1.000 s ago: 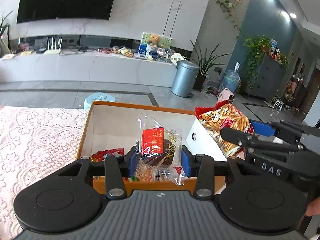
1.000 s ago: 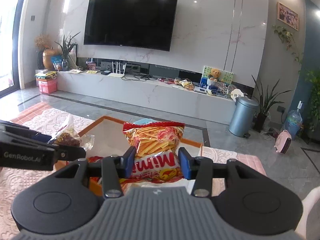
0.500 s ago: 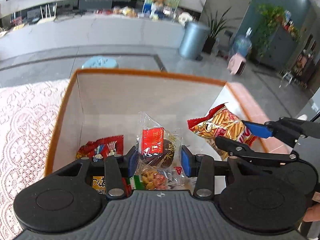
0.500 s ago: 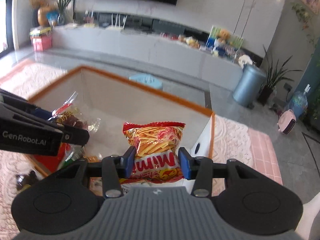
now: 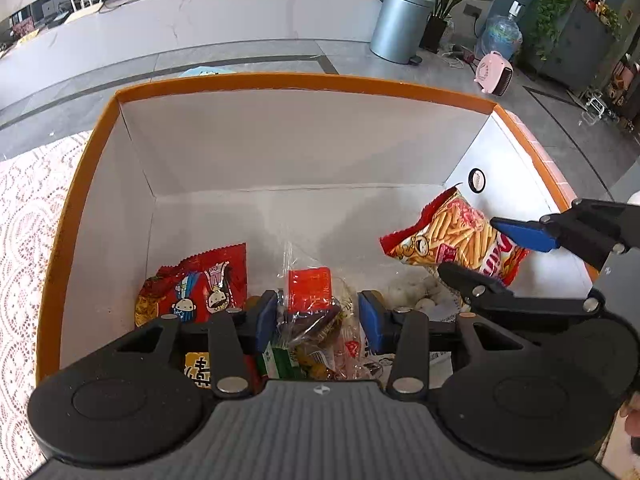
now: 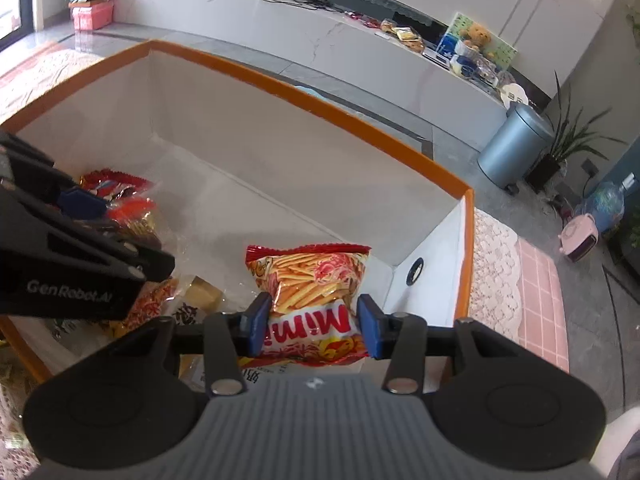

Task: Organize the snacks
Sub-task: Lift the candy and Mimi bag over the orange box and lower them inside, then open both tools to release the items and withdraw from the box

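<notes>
My left gripper (image 5: 318, 320) is shut on a clear snack packet with a red label (image 5: 310, 300), held low inside an orange-rimmed white box (image 5: 280, 82). My right gripper (image 6: 312, 326) is shut on a red Mimi chips bag (image 6: 312, 280), held inside the same box (image 6: 320, 104) near its right wall. The chips bag (image 5: 456, 236) also shows at the right of the left wrist view. A red cartoon snack bag (image 5: 196, 286) and several other packets lie on the box floor.
The box stands on a white lace tablecloth (image 5: 24, 208). The far half of the box floor (image 5: 280, 216) is bare. Beyond are a grey floor, a long white counter (image 5: 200, 28) and a metal bin (image 5: 400, 24).
Both grippers have tipped downward and moved from above the box rim into the box, each still holding its snack. The box interior now fills both views.
</notes>
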### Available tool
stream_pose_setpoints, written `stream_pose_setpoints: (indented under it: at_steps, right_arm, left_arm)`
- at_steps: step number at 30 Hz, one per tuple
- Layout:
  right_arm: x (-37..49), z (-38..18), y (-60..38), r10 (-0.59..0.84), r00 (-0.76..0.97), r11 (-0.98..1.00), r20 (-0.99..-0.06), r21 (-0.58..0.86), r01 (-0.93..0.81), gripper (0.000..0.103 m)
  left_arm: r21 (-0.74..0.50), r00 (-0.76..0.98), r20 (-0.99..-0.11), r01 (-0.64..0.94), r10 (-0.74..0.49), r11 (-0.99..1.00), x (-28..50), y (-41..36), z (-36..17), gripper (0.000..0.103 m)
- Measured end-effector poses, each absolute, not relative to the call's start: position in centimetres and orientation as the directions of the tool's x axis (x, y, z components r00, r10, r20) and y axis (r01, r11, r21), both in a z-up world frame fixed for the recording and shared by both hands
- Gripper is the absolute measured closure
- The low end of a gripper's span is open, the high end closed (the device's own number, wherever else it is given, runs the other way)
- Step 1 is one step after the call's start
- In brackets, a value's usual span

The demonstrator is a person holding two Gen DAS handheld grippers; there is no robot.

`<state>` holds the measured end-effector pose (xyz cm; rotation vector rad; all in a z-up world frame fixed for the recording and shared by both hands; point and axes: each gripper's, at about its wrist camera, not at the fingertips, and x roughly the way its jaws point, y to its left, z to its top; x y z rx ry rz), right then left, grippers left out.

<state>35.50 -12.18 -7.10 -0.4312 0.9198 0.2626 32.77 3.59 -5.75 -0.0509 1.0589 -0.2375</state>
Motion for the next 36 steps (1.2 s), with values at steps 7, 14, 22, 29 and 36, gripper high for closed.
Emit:
stream_pose_setpoints:
  at_steps: [7,14,22,29,36]
  right_arm:
    - [35.4,-7.2,-11.7,0.016,0.569,0.862,-0.822,-0.277,-0.424,0.055]
    - [34.5,-6.3,-11.2,0.016,0.584,0.856,-0.812,-0.291,-0.427,0.038]
    - [33.7,-4.1,-12.0,0.023,0.605,0.855,-0.796,-0.299,-0.425,0.028]
    - [31.0,-0.8,-13.0,0.048,0.668,0.881,-0.743,-0.284,-0.378,0.020]
    - [26.9,2.2,-13.9,0.052,0.763,0.922,-0.644,-0.263,-0.285,0.014]
  left_arm:
    - [-0.139,0.452,-0.870,0.164,-0.199,0.977,33.9,2.8,-5.3,0.041]
    - [-0.137,0.459,-0.868,0.140,-0.187,0.981,33.9,2.4,-4.7,0.023]
    - [-0.116,0.489,-0.856,0.135,-0.168,0.984,32.2,2.4,-2.6,0.019]
    - [-0.160,0.589,-0.783,0.121,-0.201,0.980,28.8,3.1,0.9,0.018]
    - [-0.178,0.686,-0.698,0.109,-0.204,0.978,24.3,3.2,4.4,0.018]
